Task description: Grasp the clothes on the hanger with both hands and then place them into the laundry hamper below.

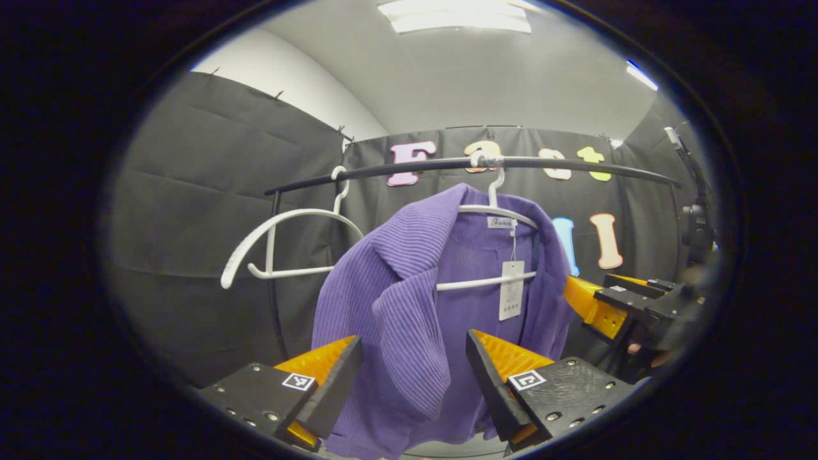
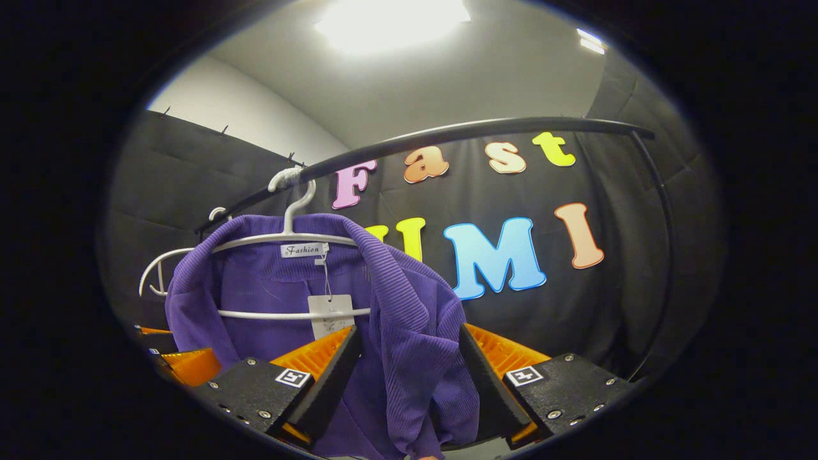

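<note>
I had the left gripper (image 1: pixel 414 377) up at the purple sweater (image 1: pixel 409 306), fingers spread wide, one on each side of its front panel; no clamp, cloth hung free between them. The sweater sat on a white hanger (image 1: pixel 493 211) hooked over the black rail (image 1: pixel 447 166), roughly mid-rail, with a paper tag (image 1: pixel 511 291) dangling from the neck label. An empty white hanger (image 1: pixel 281 243) hung near the rail's left end (tilted, well apart from the loaded one).

In the left gripper view the right gripper (image 1: pixel 591 306) was at the sweater's far side, orange finger touching or just beside the fabric; I couldn't tell which.

From the right gripper view, the right gripper (image 2: pixel 409 377) was also released, fingers straddling the sweater's (image 2: pixel 409 332) hanging front edge. The cloth was between the pads, not pinched. Hanger (image 2: pixel 291 239) and tag (image 2: pixel 331 313) were left of that, and the left gripper's (image 2: pixel 185 364) orange finger was low at the garment's other side. The rail (image 2: pixel 460 131) ran overhead.
</note>
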The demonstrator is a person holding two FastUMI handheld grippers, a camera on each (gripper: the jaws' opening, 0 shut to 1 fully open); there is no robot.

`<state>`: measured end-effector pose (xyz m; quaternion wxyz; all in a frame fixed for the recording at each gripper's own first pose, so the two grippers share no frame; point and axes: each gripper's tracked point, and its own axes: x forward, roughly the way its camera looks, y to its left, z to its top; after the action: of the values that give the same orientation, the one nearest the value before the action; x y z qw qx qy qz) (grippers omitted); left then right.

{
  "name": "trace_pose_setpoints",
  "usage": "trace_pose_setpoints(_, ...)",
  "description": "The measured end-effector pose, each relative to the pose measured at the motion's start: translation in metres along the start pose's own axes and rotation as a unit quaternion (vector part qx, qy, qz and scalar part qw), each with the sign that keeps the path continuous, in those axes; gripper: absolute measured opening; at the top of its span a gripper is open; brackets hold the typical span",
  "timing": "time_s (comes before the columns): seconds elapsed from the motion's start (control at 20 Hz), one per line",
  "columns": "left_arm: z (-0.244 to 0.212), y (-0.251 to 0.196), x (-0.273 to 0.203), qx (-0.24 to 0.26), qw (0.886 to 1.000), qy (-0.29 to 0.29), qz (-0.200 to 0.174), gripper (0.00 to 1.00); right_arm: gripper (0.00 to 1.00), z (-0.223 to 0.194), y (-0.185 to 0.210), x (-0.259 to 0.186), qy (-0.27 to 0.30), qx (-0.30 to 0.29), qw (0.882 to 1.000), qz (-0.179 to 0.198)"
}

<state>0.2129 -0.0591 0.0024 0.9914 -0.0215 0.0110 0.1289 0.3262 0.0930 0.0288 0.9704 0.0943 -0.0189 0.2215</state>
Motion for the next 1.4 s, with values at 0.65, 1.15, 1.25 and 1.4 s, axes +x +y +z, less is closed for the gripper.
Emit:
trace_pose_setpoints(0.65, -0.018, 0.010, 0.021, 0.010, 0.998, -0.008, 0.066, 0.96, 0.94, -0.041, -0.001, 0.052, 0.015, -0.010, 1.000, -0.006)
trace_pose_setpoints(1.15, -0.020, 0.016, 0.035, 0.039, 0.996, 0.011, 0.083, 0.32, 0.15, -0.039, 0.014, 0.055, -0.008, -0.010, 0.999, 0.032)
trace_pose_setpoints(1.25, -0.019, 0.021, 0.030, 0.029, 0.996, 0.014, 0.080, 0.17, 0.05, -0.033, 0.014, 0.049, -0.014, -0.018, 0.999, 0.043)
trace_pose_setpoints(1.4, -0.005, 0.023, 0.013, 0.030, 0.997, 0.007, 0.072, 0.08, 0.04, -0.002, 0.007, 0.039, -0.059, -0.025, 0.997, 0.034)
